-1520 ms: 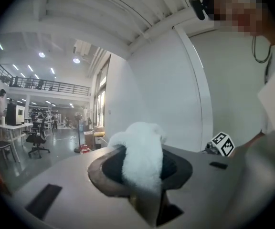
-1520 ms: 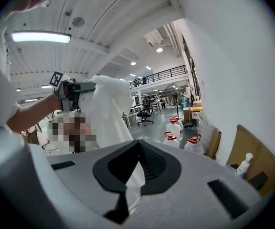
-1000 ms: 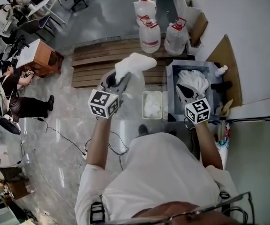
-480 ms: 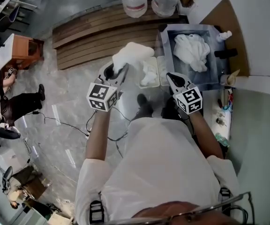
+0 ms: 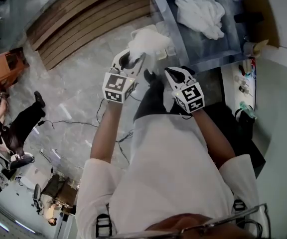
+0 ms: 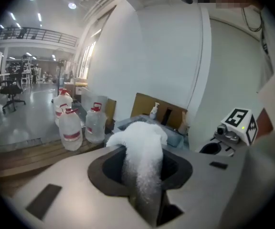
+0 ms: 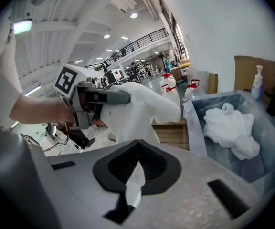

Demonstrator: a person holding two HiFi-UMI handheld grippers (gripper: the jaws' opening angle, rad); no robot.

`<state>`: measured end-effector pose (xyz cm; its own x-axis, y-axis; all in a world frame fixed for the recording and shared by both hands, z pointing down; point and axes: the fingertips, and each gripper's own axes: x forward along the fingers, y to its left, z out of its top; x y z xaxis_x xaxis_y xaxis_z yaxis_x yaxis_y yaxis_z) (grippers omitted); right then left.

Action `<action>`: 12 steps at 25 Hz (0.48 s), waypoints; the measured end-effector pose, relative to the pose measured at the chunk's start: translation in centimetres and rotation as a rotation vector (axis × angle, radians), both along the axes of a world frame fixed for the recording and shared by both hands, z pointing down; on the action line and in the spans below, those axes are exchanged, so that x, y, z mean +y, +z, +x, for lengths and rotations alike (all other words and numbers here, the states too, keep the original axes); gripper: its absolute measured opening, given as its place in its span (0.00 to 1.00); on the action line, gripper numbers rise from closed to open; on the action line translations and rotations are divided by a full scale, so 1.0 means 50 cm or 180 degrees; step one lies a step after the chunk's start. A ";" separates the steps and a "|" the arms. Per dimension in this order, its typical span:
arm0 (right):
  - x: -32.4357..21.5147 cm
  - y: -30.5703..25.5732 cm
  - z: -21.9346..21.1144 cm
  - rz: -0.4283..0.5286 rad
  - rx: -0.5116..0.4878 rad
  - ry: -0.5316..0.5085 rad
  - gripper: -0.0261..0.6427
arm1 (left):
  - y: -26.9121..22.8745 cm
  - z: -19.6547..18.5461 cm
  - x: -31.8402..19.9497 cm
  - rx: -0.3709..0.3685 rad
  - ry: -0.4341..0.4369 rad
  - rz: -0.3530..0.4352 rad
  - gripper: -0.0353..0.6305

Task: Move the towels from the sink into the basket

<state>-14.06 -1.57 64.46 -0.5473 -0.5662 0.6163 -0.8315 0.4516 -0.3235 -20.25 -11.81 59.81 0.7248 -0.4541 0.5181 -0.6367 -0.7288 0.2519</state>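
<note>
A fluffy white towel [image 5: 146, 41] hangs bunched from my left gripper [image 5: 133, 59], whose jaws are shut on it; in the left gripper view the towel [image 6: 142, 142] rises out of the left gripper [image 6: 144, 175]. It hangs over the white basket [image 5: 169, 50], which it mostly hides. My right gripper [image 5: 169, 73] is just right of it, with only a narrow slit between its jaws and nothing gripped [image 7: 135, 185]. More white towels [image 5: 201, 14] lie crumpled in the steel sink [image 5: 159, 9], which the right gripper view shows at right [image 7: 230, 128].
Wooden planks [image 5: 83, 24] lie on the floor left of the sink. Large water jugs [image 6: 70, 128] stand on them. A soap bottle [image 7: 258, 80] and brown cardboard [image 6: 147, 106] sit behind the sink. Cables [image 5: 108, 121] and a seated person [image 5: 9, 123] are on the floor at left.
Both grippers have sunk toward the floor. The left one has carried the towel down over the basket; the right one has come away from the sink towels with nothing in it.
</note>
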 end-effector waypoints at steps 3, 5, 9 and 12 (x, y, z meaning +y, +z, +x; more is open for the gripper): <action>0.018 0.078 -0.014 -0.0156 -0.0018 0.0089 0.04 | 0.099 0.028 0.000 -0.0009 0.0112 -0.0185 0.23; 0.031 0.130 -0.021 -0.0245 -0.0012 0.0126 0.04 | 0.170 0.042 0.004 0.0022 0.0174 -0.0274 0.23; 0.048 0.226 -0.035 -0.0409 -0.0052 0.0181 0.04 | 0.304 0.060 -0.002 0.0008 0.0195 -0.0375 0.23; 0.056 0.307 -0.047 -0.0508 -0.0053 0.0201 0.04 | 0.414 0.064 -0.012 -0.0046 0.0153 -0.0484 0.23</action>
<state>-16.40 1.22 79.79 -0.5246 -0.4955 0.6923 -0.8505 0.3404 -0.4009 -17.06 -12.43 80.50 0.7358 -0.3347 0.5887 -0.6063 -0.7128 0.3526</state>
